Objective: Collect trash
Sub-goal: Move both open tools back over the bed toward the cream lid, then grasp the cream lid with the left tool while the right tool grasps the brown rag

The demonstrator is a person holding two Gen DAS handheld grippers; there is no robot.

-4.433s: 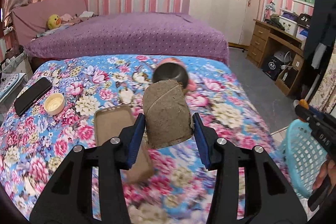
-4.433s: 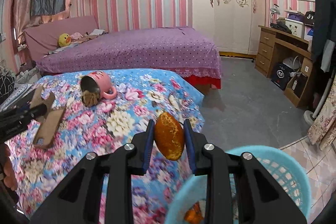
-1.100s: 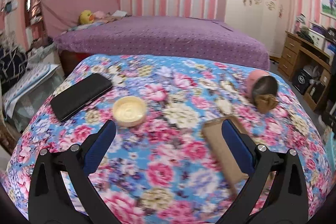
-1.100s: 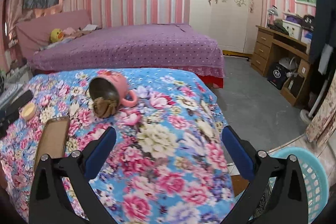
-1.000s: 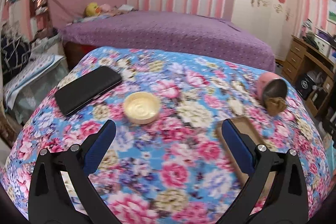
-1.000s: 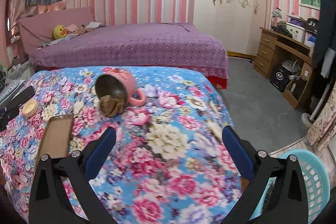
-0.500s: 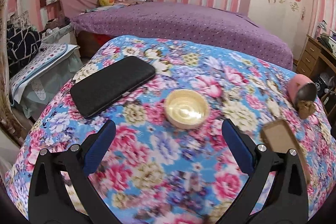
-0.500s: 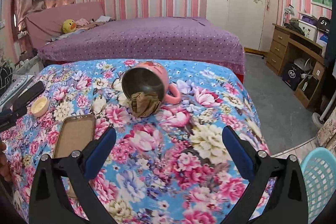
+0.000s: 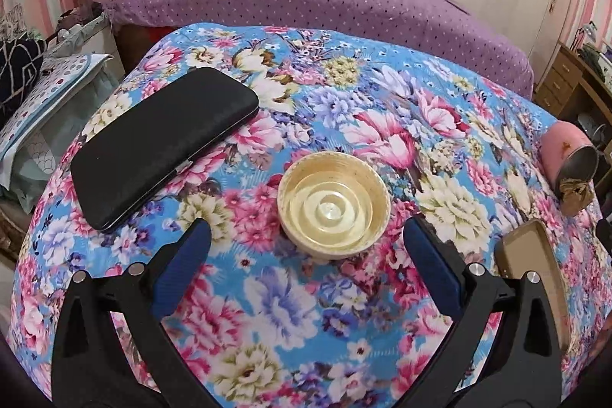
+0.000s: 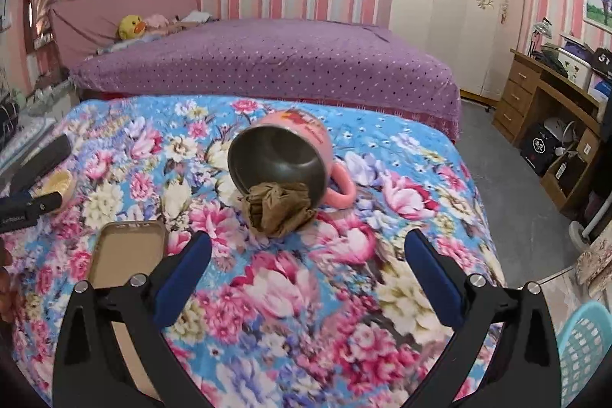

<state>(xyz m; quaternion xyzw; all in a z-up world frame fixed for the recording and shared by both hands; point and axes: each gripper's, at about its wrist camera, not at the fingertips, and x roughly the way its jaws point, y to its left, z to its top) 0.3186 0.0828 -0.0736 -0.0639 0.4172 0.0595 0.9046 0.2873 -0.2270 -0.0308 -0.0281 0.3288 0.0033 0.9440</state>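
Observation:
My left gripper (image 9: pixel 306 255) is open and empty, just short of a small cream round lid (image 9: pixel 333 204) lying on the floral cloth. My right gripper (image 10: pixel 306 255) is open and empty, just short of a crumpled brown paper wad (image 10: pixel 277 208) at the mouth of a tipped pink mug (image 10: pixel 285 155). The mug and the wad also show at the far right of the left wrist view (image 9: pixel 572 163). The blue mesh trash basket (image 10: pixel 585 354) stands on the floor at the lower right of the right wrist view.
A black case (image 9: pixel 160 144) lies left of the lid. A tan phone case (image 10: pixel 126 255) lies left of the right gripper, also seen in the left wrist view (image 9: pixel 535 278). A purple bed (image 10: pixel 267 64) is behind; a wooden desk (image 10: pixel 554 102) at right.
The left gripper let go of the brown carton and the right gripper of the orange peel. Both now stand open. The left has closed in on the lid, the right on the mug and wad.

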